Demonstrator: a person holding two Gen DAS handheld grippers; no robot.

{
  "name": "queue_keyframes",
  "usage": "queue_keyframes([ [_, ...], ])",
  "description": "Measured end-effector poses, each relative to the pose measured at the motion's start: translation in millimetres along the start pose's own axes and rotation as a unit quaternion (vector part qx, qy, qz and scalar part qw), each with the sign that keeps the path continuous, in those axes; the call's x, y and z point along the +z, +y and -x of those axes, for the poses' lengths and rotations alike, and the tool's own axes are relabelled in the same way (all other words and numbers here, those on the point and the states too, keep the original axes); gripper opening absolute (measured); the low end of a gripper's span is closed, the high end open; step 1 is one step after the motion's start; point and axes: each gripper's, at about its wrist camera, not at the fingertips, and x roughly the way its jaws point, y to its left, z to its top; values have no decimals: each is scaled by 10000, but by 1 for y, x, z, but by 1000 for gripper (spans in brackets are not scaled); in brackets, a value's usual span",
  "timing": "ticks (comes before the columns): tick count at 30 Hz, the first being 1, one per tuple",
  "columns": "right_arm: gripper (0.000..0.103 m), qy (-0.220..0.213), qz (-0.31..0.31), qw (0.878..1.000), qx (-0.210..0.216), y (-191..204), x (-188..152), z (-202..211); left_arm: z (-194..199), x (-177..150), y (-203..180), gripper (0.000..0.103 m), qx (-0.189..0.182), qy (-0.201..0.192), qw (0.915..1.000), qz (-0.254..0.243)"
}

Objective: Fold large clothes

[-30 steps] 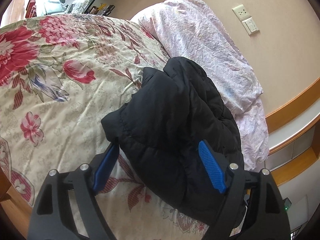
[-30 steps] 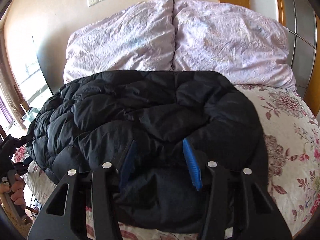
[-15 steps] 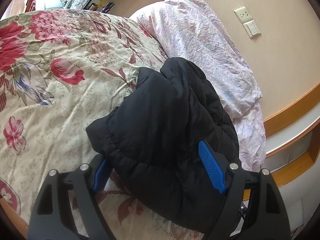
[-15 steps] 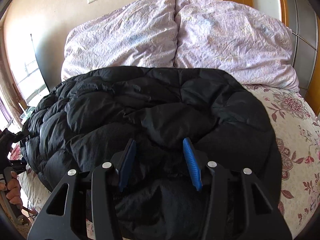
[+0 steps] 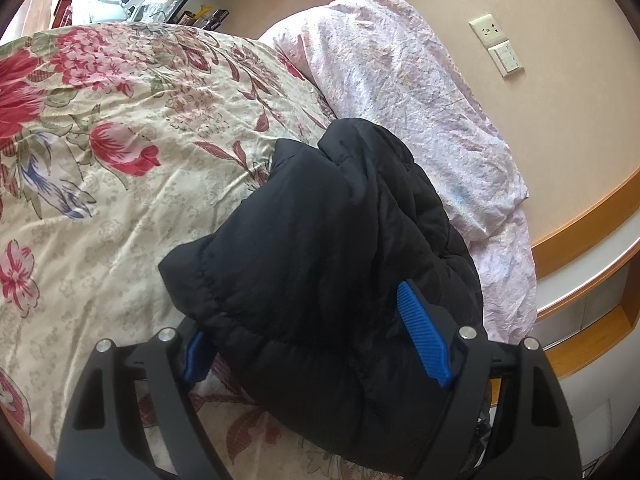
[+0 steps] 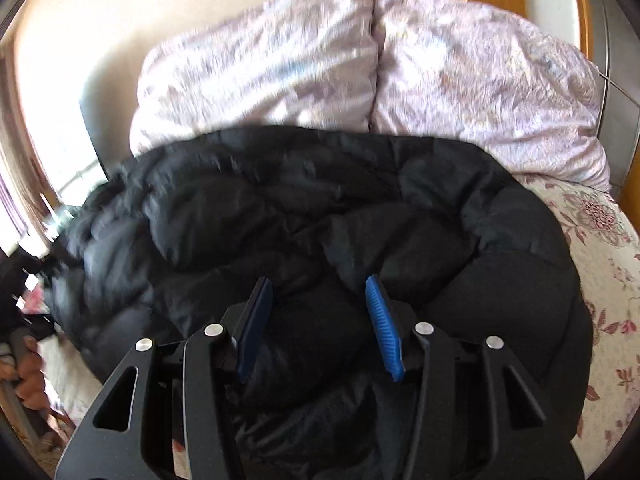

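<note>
Right wrist view: my right gripper [image 6: 318,320] stands half-open over the black puffer jacket [image 6: 320,240], gripping nothing, while my left gripper [image 5: 320,332] gapes around its hem, so the slick padding may spring unfolded.

A home bedroom: floral quilt [image 5: 120,208], pillows [image 6: 272,64] against the wall.

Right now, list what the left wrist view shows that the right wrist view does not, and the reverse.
Only the left wrist view: the left gripper with its jaws apart around a corner of the black jacket, and the big red flowers on the bedspread. Only the right wrist view: the right gripper with its jaws apart over the jacket's middle, a second pillow, and a hand at the left edge. Both: jacket, bedspread, pillow, wall socket.
</note>
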Motion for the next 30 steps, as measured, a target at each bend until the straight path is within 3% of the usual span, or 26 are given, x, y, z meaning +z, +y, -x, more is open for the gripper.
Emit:
queue_keyframes([
  [6, 53, 435, 147, 9989, -47, 2, -2, -24, -9, 0, -5, 83, -2, 82, 9999, -129],
  [13, 53, 473, 91, 9988, 67, 0, -2, -25, -17, 10, 1, 81, -246, 169, 9993, 213],
  [16, 53, 457, 71, 9989, 93, -1, -3, -25, -19, 13, 11, 65, -515, 202, 9969, 551],
  [18, 53, 462, 54, 9988, 120, -2, -3, -24, -20, 14, 19, 48, -754, 285, 9937, 784],
  [21, 53, 473, 34, 9988, 155, -3, -3, -24, -15, 16, 14, 33, -858, 309, 9936, 662],
  [30, 53, 512, -96, 9983, 260, -13, -2, -26, 10, 26, -47, 26, -1116, 118, 9934, -228],
])
